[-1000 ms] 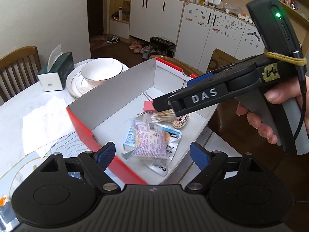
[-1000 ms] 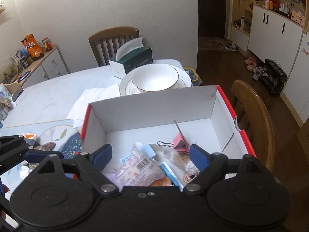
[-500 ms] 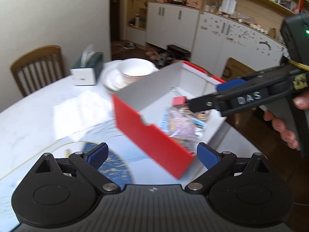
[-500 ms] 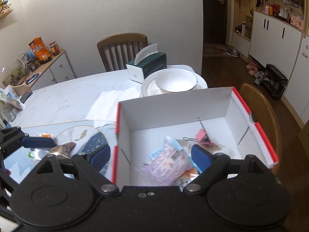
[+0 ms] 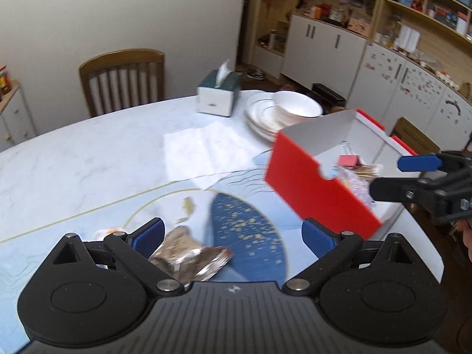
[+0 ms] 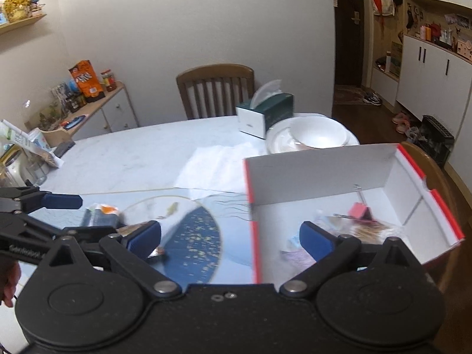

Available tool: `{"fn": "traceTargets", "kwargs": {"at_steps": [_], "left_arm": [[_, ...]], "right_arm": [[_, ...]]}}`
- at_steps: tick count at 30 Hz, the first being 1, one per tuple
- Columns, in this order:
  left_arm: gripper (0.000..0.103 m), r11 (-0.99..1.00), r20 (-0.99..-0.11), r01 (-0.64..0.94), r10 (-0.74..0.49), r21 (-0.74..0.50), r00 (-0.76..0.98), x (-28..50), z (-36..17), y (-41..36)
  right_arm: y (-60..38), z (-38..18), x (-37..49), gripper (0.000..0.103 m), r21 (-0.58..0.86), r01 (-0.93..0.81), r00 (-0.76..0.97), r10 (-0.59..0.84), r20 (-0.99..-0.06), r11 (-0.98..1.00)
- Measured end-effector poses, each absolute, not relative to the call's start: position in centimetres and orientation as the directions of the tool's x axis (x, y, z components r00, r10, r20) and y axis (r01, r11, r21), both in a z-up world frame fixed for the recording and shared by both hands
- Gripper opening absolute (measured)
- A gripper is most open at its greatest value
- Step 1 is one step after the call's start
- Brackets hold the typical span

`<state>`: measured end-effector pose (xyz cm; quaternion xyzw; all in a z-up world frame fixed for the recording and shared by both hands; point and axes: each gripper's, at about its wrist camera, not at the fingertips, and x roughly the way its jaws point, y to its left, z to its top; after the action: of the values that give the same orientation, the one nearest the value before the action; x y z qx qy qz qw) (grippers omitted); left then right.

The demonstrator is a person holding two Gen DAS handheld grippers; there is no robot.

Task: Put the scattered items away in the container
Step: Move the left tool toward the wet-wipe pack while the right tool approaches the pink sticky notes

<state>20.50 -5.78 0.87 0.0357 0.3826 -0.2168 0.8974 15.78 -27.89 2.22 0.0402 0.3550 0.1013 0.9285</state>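
Left gripper (image 5: 233, 237) spread wide, nothing between the pads, hanging over the table (image 5: 88, 159). Crinkly foil packet (image 5: 191, 261) lies on the table right below it, closer to my left pad. Second packet with an orange corner (image 6: 101, 214) sits just beyond, also on the table, blurred.

Right gripper (image 6: 230, 237) jaws opening, nothing gripped. Its left pad is over the table, its right pad over the box (image 6: 324, 159), so the box's red near wall runs up between them.

Box: red outside, white inside, at the table's right edge. Inside: pink binder clip (image 6: 360, 211), purple-printed snack bag (image 6: 295, 258), a few more bits piled together, too blurred to name.

Around:
- blue fan-shaped print (image 5: 247, 236) on the tabletop between the loose packets and the box
- white paper sheet (image 5: 203, 150) flat behind that
- stacked plates with a white bowl (image 5: 298, 107) on top, just behind the box
- green tissue box (image 5: 218, 93) beside the plates
- wooden chair (image 5: 122, 81) at the far side, another chair back (image 6: 427, 171) right behind the box

Between the foil packet and the box interior: only the box's near wall. Both views motion-blurred.
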Motion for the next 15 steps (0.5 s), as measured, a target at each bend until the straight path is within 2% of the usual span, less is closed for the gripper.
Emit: {"fn": "traceTargets", "kwargs": {"at_steps": [7, 15], "left_arm": [[0.1, 0.932, -0.721, 0.34, -0.32, -0.125, 0.614, 21.6, -0.2, -1.8], [0.1, 0.96, -0.735, 0.27, -0.236, -0.074, 0.636, 23.2, -1.7, 1.8]], "right_arm": [[-23.5, 1.4, 14.9, 0.101, 0.108, -0.224, 0.722, 0.24, -0.649, 0.968], [-18.8, -0.7, 13.6, 0.101, 0.058, -0.289, 0.691, 0.25, -0.678, 0.956]]}}
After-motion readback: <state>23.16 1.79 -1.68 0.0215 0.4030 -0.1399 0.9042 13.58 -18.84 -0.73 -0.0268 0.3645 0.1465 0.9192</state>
